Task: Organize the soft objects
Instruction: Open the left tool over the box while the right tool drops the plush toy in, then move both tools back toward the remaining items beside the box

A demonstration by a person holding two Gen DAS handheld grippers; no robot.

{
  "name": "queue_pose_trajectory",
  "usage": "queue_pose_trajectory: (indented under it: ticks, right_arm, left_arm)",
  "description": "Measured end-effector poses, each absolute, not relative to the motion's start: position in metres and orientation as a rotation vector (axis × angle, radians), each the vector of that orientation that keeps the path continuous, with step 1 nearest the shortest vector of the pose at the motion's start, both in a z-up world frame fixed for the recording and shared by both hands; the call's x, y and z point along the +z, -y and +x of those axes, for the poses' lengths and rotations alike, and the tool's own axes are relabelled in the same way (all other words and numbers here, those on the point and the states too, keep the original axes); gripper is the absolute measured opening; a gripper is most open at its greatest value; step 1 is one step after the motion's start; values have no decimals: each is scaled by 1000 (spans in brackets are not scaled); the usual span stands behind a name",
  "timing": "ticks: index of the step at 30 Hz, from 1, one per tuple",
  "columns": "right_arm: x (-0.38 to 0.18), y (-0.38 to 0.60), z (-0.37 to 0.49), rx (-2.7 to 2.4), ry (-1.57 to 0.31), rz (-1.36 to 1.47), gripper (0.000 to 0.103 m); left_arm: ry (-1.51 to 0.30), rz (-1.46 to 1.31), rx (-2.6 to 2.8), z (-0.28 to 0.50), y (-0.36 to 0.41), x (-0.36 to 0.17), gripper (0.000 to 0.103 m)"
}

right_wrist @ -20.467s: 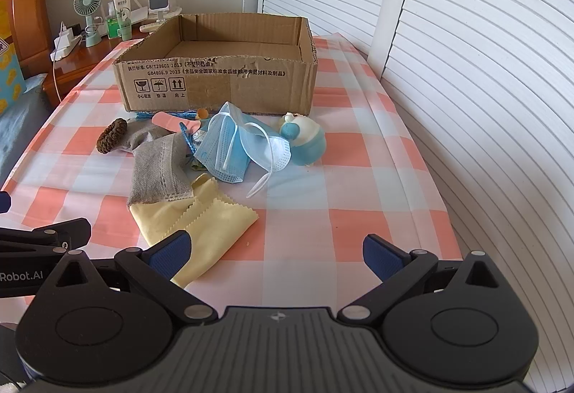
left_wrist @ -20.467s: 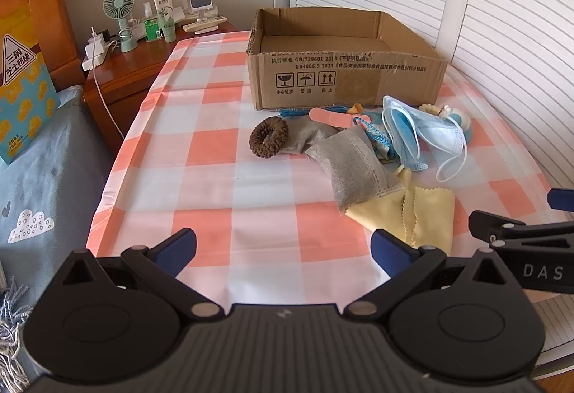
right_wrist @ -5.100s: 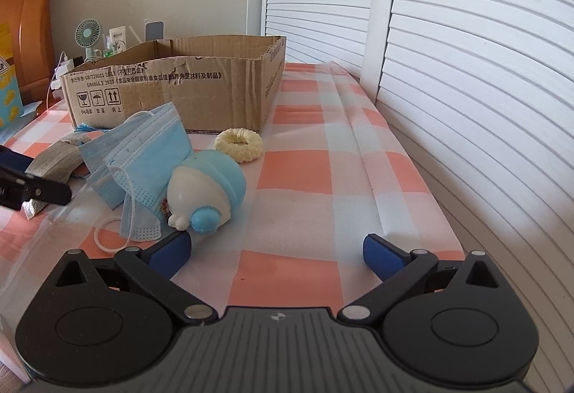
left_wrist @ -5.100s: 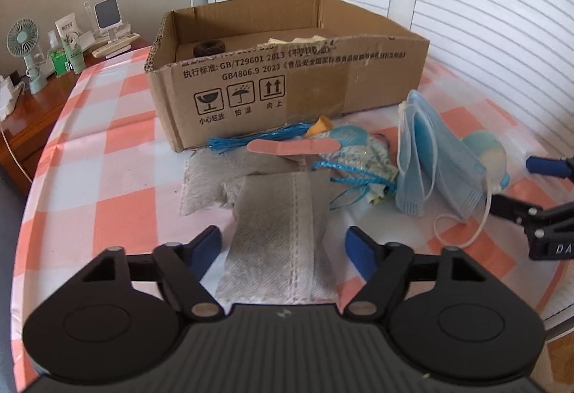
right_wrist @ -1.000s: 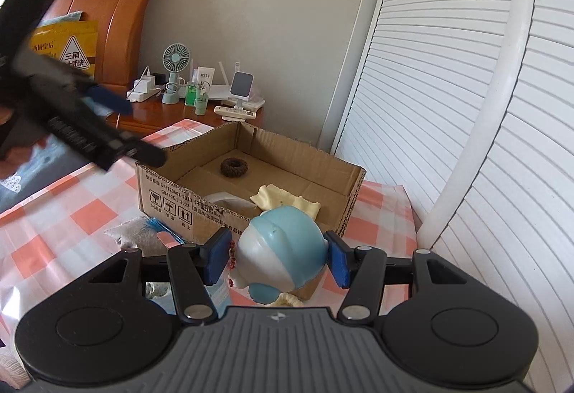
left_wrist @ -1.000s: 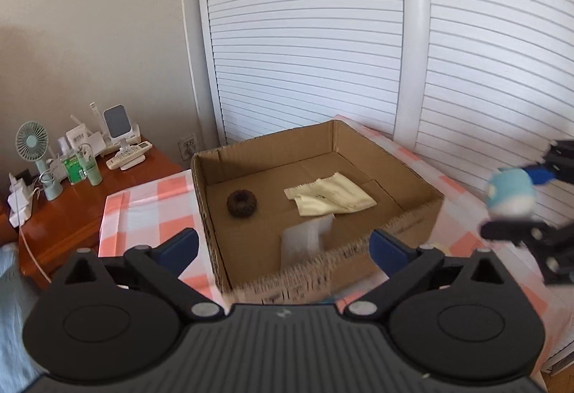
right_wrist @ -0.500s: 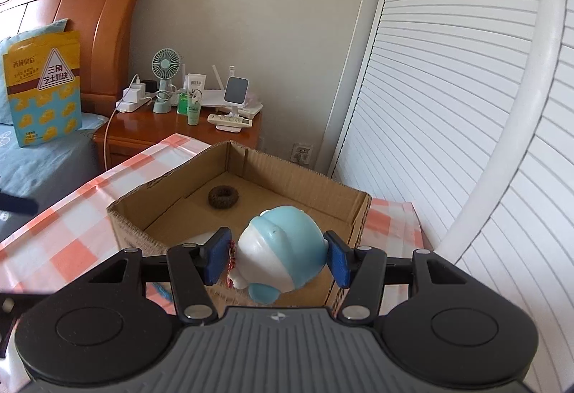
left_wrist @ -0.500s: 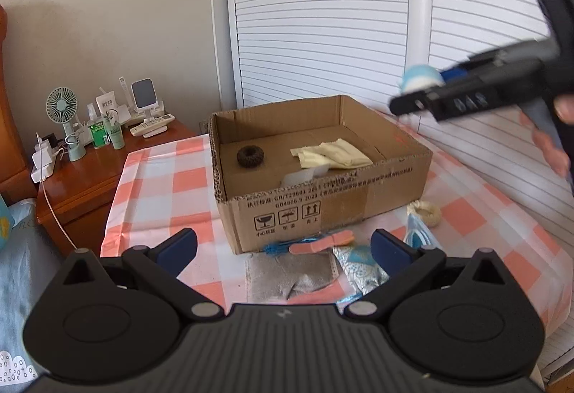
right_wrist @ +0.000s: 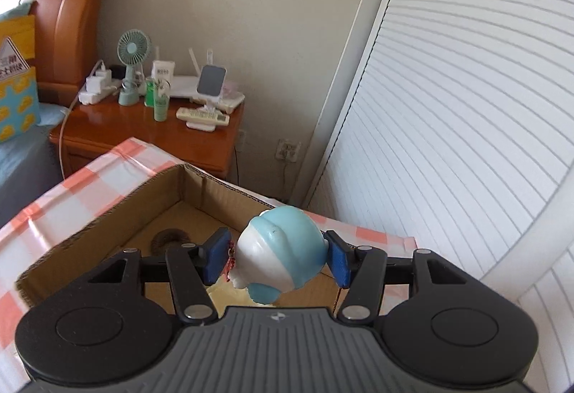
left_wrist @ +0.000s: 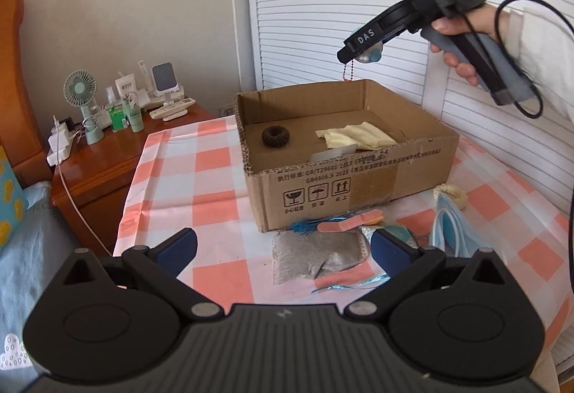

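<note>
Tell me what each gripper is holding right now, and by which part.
The right gripper holds the blue-and-white toy, clamped across its round body, a pad on each side, above the box. The left gripper is open and holds nothing.

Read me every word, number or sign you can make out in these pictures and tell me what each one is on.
"DAS": on the side of the right gripper.
"GB/T29601 2013" and "GB4806.9 2023": on the cardboard box front; the Chinese text around them is too blurred to read.
Fragile-glass, umbrella and up-arrows symbols: same box front; their captions are too small.
Triangular warning sign with Chinese characters: on the yellow bag, not legible.
Nightstand bottle labels: too small.
</note>
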State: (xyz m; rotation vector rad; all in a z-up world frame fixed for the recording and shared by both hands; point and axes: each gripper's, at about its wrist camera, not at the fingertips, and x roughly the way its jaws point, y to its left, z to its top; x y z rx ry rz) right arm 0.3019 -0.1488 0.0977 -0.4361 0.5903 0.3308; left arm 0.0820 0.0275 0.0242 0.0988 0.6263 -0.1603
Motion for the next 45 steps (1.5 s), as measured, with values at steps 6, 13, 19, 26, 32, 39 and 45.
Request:
queue_pose_trajectory:
  ticks: [6,13,19,26,32,39,45]
  right_arm:
    - [87,153,317,287,-624,-370,103]
    - [94,155,287,306,-655,-394,103]
    - [95,161,249,311,-682,-387,103]
    - [76,173,205,266,-738,-360,103]
    - [54,177,160,231,-775,-311,103]
    - [23,163,123,229,-825,-291,103]
    - [4,165,112,196,-861,-280,103]
  left_arm:
    - [-646,83,-158,78,-31,21,102]
    - [-666,79,-158,75,-29,21,102]
    - [-690,54,-141,71,-31,22,102]
    - [-679,51,-147,61,-32,27,102]
    - [-671,47,-164,55,-31,29,102]
    - [-667,46,-180,50,-27,30,102]
    - [-669,49,-182,47,-25,29,102]
